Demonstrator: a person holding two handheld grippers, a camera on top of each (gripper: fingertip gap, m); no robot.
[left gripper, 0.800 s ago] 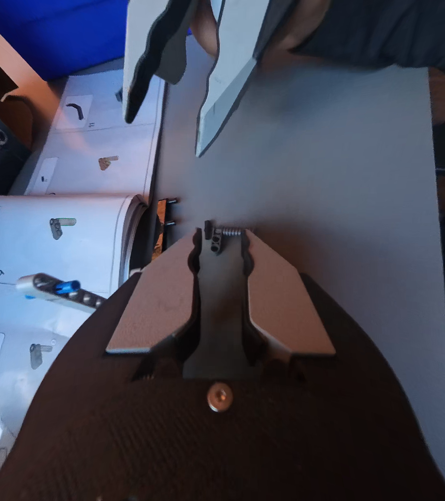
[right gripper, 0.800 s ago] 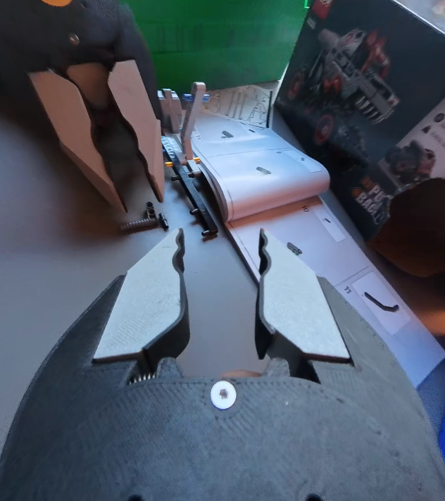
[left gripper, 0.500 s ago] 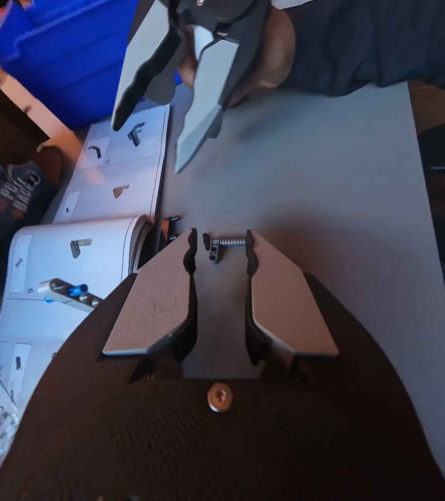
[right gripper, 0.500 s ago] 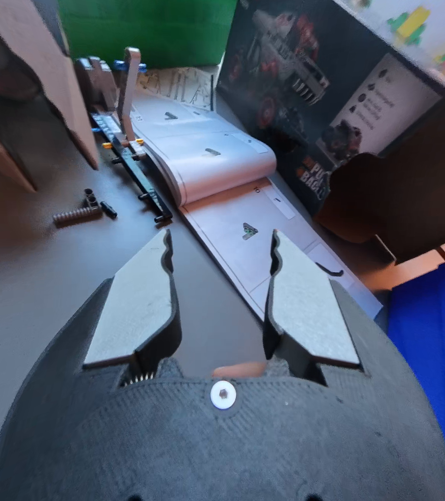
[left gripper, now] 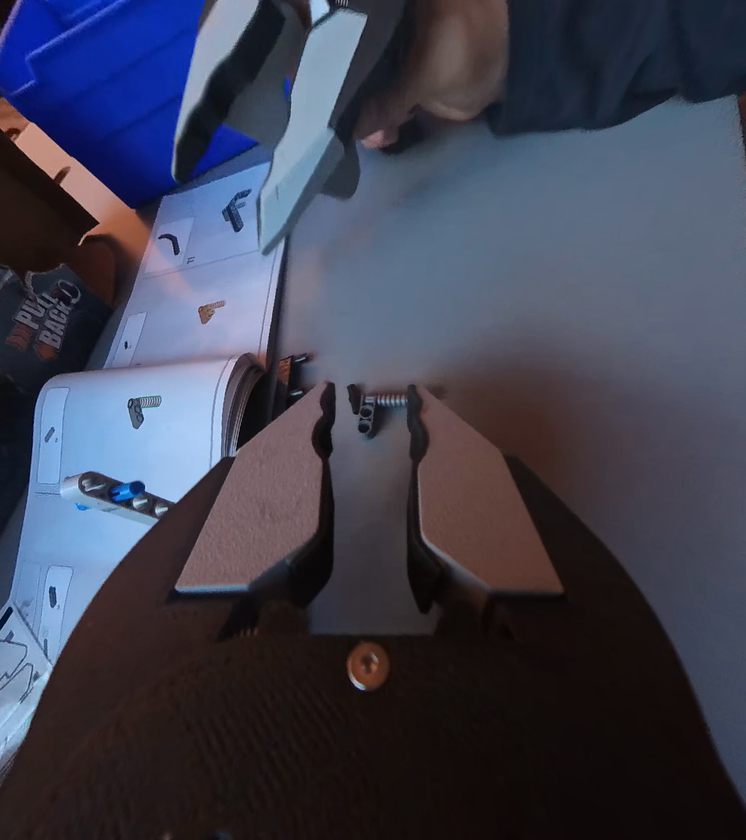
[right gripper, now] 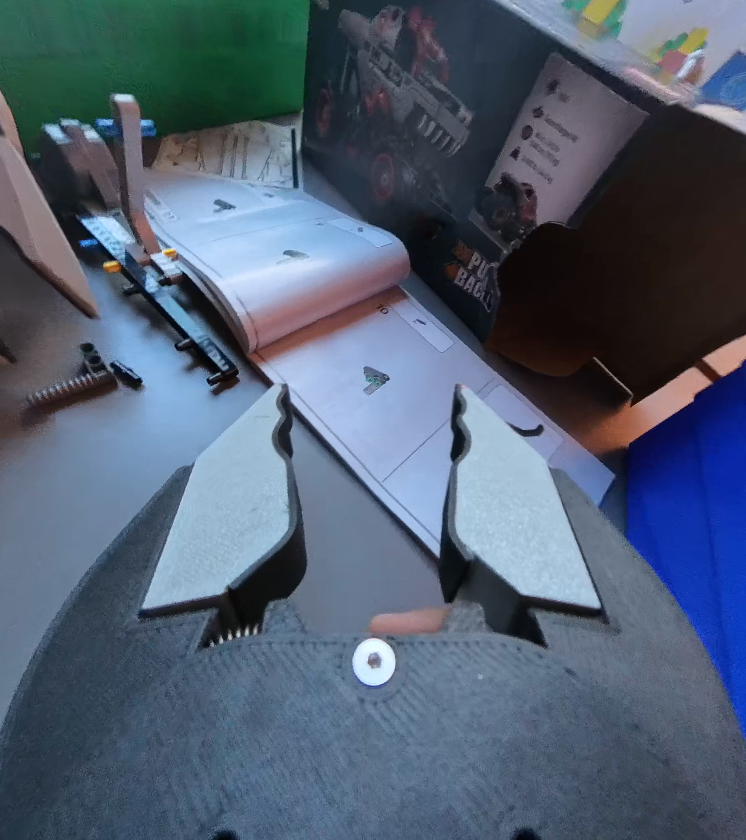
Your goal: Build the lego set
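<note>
A small dark grey connector (left gripper: 367, 417) with a metal spring (left gripper: 390, 400) on it lies on the grey table (left gripper: 544, 295), with a short black pin (left gripper: 352, 399) beside it. My left gripper (left gripper: 369, 393) is open and empty, its tips on either side of this part. The connector also shows in the right wrist view (right gripper: 93, 362) with the spring (right gripper: 64, 388). My right gripper (right gripper: 370, 400) is open and empty, over the edge of the open instruction booklet (right gripper: 298, 254). A long black beam assembly (right gripper: 171, 295) with an upright grey beam (right gripper: 128, 172) lies along the booklet.
A grey beam with a blue pin (left gripper: 110, 493) sticks out over the booklet (left gripper: 135, 432). The set's dark box (right gripper: 430, 136) stands behind the booklet. A blue bin (right gripper: 703, 522) is at the right, a green wall (right gripper: 135, 54) at the back.
My right gripper has swung away from the spring part toward the booklet and blue bin, jaws wider. My left gripper has drawn back a little, its jaws slightly wider.
</note>
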